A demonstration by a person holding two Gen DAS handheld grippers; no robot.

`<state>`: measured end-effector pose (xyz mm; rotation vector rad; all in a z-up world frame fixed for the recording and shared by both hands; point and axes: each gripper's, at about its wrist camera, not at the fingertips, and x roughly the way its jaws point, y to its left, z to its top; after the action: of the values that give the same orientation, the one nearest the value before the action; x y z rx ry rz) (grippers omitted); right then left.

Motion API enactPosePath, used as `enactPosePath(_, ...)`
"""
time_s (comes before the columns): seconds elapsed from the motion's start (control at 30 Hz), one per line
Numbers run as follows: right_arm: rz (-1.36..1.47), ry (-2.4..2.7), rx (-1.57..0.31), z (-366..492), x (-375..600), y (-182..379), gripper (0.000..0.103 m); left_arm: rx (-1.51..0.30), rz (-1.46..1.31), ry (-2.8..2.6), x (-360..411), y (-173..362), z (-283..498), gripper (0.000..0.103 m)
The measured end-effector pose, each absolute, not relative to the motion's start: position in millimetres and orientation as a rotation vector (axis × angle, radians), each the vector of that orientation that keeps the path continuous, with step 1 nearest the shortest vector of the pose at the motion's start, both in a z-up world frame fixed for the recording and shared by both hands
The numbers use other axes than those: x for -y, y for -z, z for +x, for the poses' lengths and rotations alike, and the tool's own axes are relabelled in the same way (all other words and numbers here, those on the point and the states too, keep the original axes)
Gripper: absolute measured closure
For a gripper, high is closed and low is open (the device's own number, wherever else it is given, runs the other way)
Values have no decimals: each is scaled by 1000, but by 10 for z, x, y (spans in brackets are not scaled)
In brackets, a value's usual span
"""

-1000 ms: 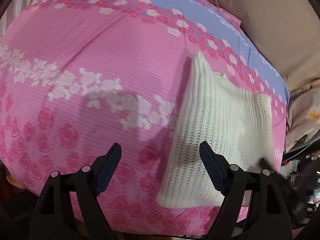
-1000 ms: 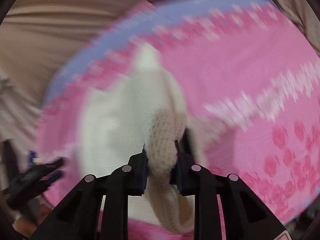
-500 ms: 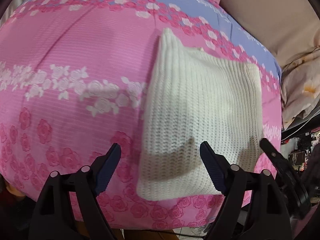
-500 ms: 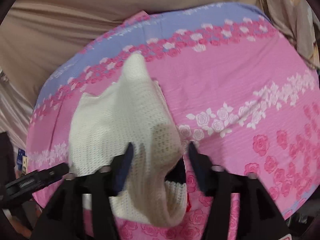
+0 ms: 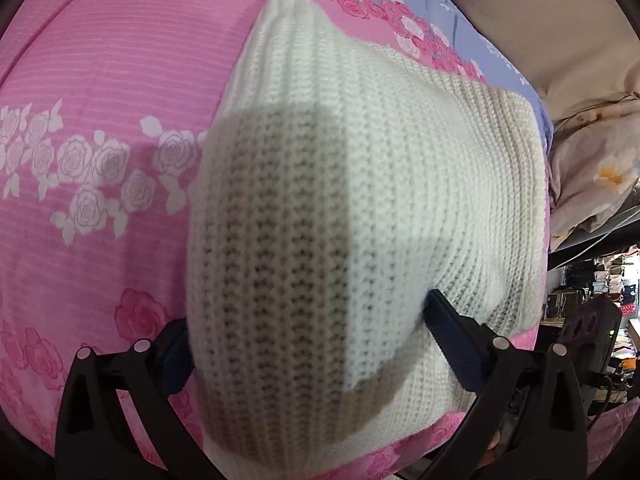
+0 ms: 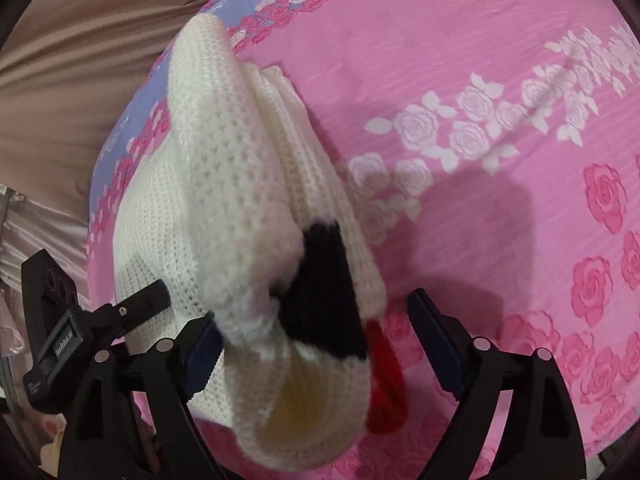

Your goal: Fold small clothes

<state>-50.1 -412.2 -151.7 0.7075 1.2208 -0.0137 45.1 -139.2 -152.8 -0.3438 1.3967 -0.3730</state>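
Note:
A small white knitted garment point(image 5: 360, 184) lies folded on the pink floral bed cover point(image 5: 100, 80). My left gripper point(image 5: 308, 344) is open, its fingers spread either side of the garment's near edge. In the right wrist view the garment point(image 6: 224, 184) shows a raised fold with black point(image 6: 320, 292) and red point(image 6: 384, 380) patches at its near end. My right gripper point(image 6: 316, 340) is open around that near end, not clamping it. The left gripper's body point(image 6: 80, 328) shows at the lower left of that view.
Beige fabric point(image 6: 80, 40) lies beyond the cover's far purple band point(image 5: 460, 12). A pale floral quilt point(image 5: 592, 168) is bunched to the right. Cluttered shelves point(image 5: 600, 280) stand past the bed's right edge. The pink cover stretches wide to the left of the garment.
My right gripper opened and let go of the garment's fold. My left gripper moved forward and right until its open fingers straddle the garment's near edge.

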Motion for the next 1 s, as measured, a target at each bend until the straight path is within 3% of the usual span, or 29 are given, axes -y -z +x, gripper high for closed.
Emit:
enactPosePath(0.03,700,8,-1222,-467,4096,1506,17,-1405,-353,370,1399,1520,460,6)
enactPosePath(0.07,702,-6,-1222,-442,4075,1494,30,-1413,-364,368,1398,1511,465,11)
enactPosePath(0.1,721,-40,-1226,-417,4059,1480,37,-1424,-376,366,1400,1485,466,14)
enactPosePath(0.13,737,-60,-1230,-403,4047,1454,52,-1432,-377,375,1406,1447,470,23)
enactPosePath(0.17,742,-70,-1228,-398,4033,1423,60,-1440,-371,393,1415,1399,481,34)
enactPosePath(0.2,738,-77,-1220,-404,4011,1358,62,-1444,-368,408,1394,1334,481,44)
enactPosePath(0.27,741,-87,-1178,-443,3972,1153,67,-1444,-377,445,1341,1185,485,52)
enactPosePath(0.37,747,-123,-1085,-490,3931,755,68,-1393,-394,544,1357,768,485,57)
enactPosePath(0.6,625,-187,-769,-652,3781,-749,68,-1167,-419,754,1181,-487,530,58)
enactPosePath(0.77,570,-260,-576,-662,3468,-1536,66,-904,-299,819,825,-1519,455,56)
enactPosePath(0.83,512,-261,-545,-539,3229,-1587,60,-865,-249,785,703,-1637,502,52)
enactPosePath(0.87,489,-243,-554,-473,3135,-1503,51,-860,-223,755,634,-1617,538,45)
enactPosePath(0.97,435,-129,-676,-195,2930,-852,38,-913,-164,598,420,-1118,776,24)
enactPosePath(1.0,402,-84,-738,-127,2862,-618,38,-953,-143,516,335,-786,869,23)
